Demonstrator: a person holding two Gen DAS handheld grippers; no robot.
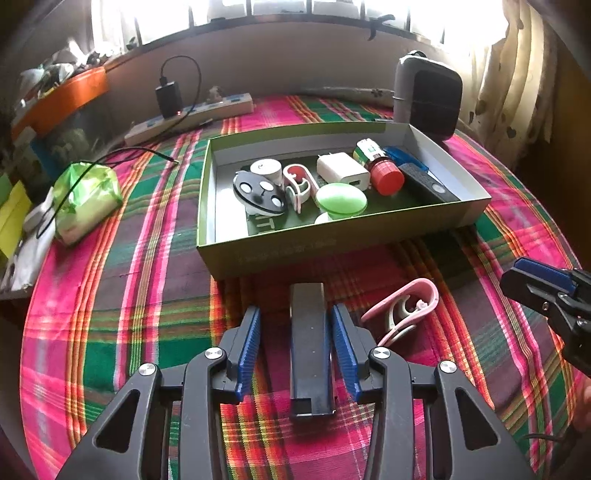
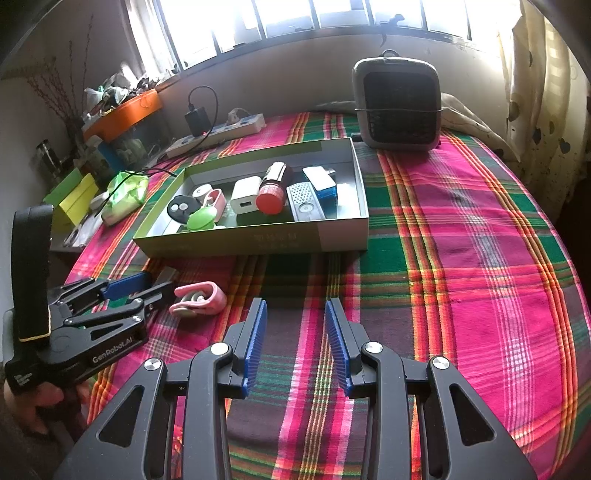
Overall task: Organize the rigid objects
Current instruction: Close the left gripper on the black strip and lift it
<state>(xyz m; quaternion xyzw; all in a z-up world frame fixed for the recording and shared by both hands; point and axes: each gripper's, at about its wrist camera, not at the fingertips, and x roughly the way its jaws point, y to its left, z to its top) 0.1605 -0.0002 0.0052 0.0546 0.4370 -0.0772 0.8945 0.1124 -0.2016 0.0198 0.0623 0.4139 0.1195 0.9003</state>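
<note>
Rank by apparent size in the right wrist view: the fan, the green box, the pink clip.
1. green box
2. fan
3. pink clip, though it lies nearest the camera.

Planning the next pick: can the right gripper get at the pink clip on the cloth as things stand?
Probably yes. The pink clip lies bare on the cloth, outside the box. The right gripper is open and empty, but the left gripper sits close beside the clip, straddling a black bar, so crowding is possible.

Bright daylight floods through a barred window (image 2: 295, 18) above a grey wall (image 1: 277, 66). A cream curtain (image 2: 539, 92) hangs beside the plaid-covered bed's (image 2: 461, 221) far right corner.
</note>
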